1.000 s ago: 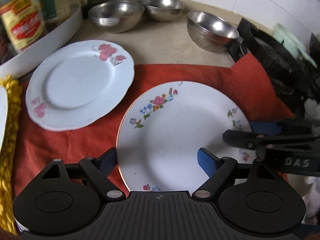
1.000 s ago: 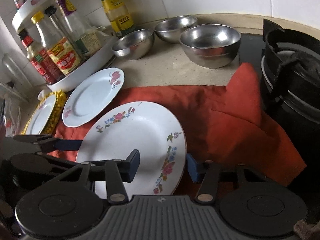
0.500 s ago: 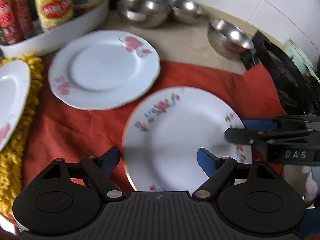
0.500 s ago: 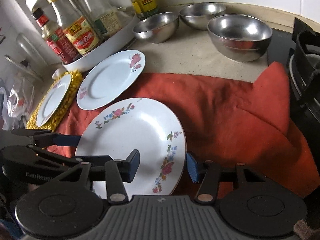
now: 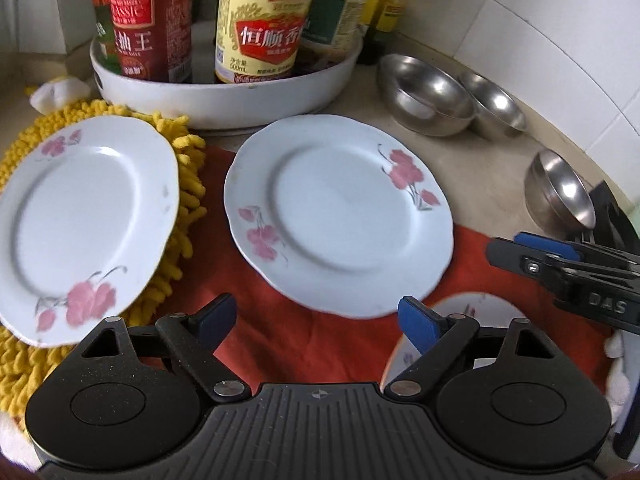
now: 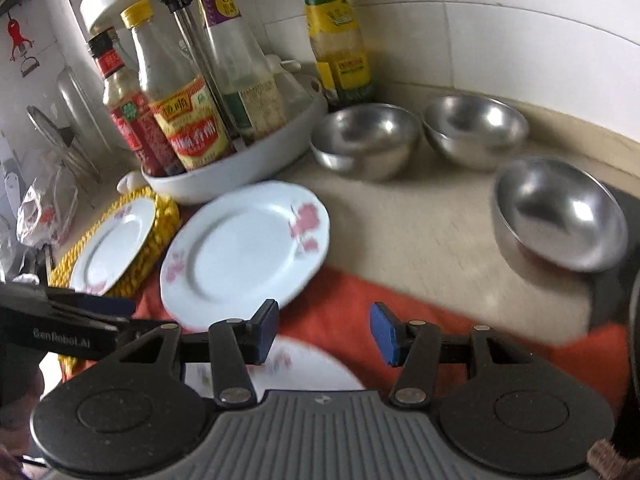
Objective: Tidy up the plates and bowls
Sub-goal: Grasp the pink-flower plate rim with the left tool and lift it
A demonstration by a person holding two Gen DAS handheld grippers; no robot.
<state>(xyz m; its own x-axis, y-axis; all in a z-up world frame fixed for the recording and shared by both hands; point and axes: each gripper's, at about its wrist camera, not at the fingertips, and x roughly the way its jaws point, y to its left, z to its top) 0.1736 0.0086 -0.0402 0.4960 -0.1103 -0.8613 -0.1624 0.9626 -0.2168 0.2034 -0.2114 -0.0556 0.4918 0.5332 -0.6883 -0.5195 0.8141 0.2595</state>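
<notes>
So the pink-flowered plate [image 5: 338,216] was sat flat on the red cloth [image 5: 280,332] mid-frame, dead ahead of the left gripper [image 5: 316,316], jaws spread wide and empty, while the right gripper [image 6: 324,332], also gaping and empty, was angled off it.

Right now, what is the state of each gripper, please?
Left gripper: open, holding nothing.
Right gripper: open, holding nothing.

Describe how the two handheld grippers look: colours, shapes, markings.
Both are matte black plastic with ribbed bodies, round pivot discs, silver rivets and blue finger pads. The left gripper reads "GenRobot.AI" on its side; the right gripper reads "DAS".
</notes>
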